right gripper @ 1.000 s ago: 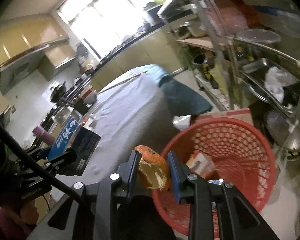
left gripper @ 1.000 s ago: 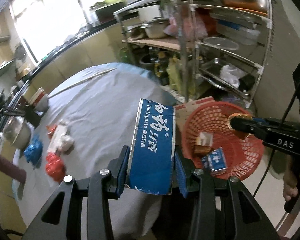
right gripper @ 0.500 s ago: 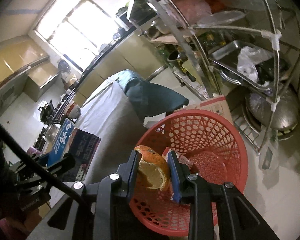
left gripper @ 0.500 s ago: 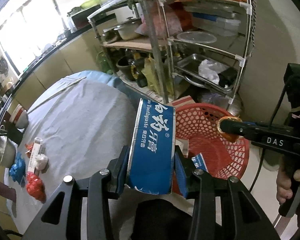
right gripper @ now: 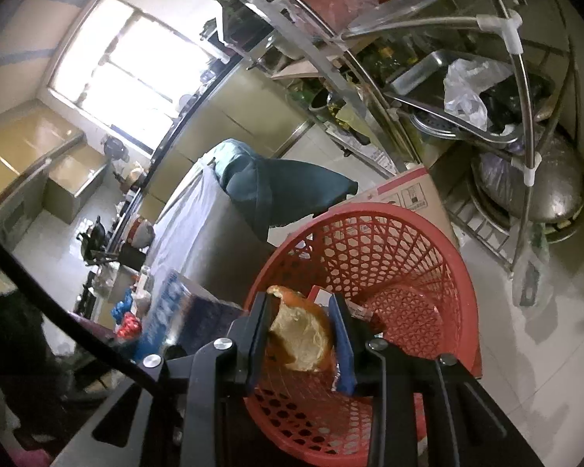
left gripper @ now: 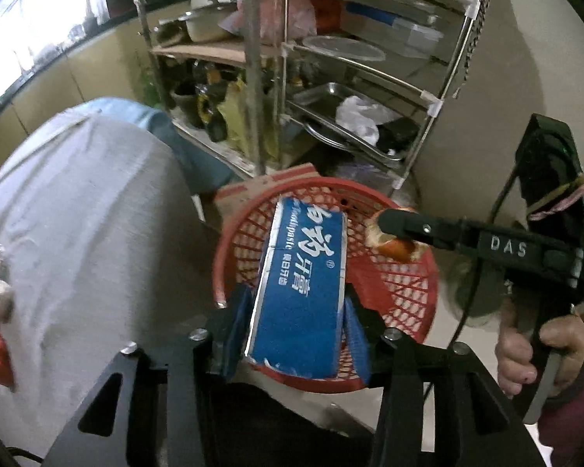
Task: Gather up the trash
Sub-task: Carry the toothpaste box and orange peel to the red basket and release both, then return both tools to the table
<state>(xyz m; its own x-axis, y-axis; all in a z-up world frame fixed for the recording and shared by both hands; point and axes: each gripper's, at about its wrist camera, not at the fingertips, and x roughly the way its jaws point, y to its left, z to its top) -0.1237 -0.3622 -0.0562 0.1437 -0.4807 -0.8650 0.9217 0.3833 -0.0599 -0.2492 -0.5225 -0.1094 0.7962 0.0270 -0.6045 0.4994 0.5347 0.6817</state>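
I'm at the drop: left gripper (left gripper: pixel 296 313) clenches the toothpaste box (left gripper: pixel 301 276), right gripper (right gripper: pixel 300 336) the orange peel (right gripper: pixel 299 336), both over the red basket (right gripper: pixel 440 249); next, I judge, release.

A blue toothpaste box (left gripper: pixel 301 284) with white lettering, its near end torn open, is clamped upright between two gripper fingers above a red mesh basket (left gripper: pixel 416 272). A piece of orange peel (right gripper: pixel 299 336), pale pith facing up, is pinched over the same basket's rim.
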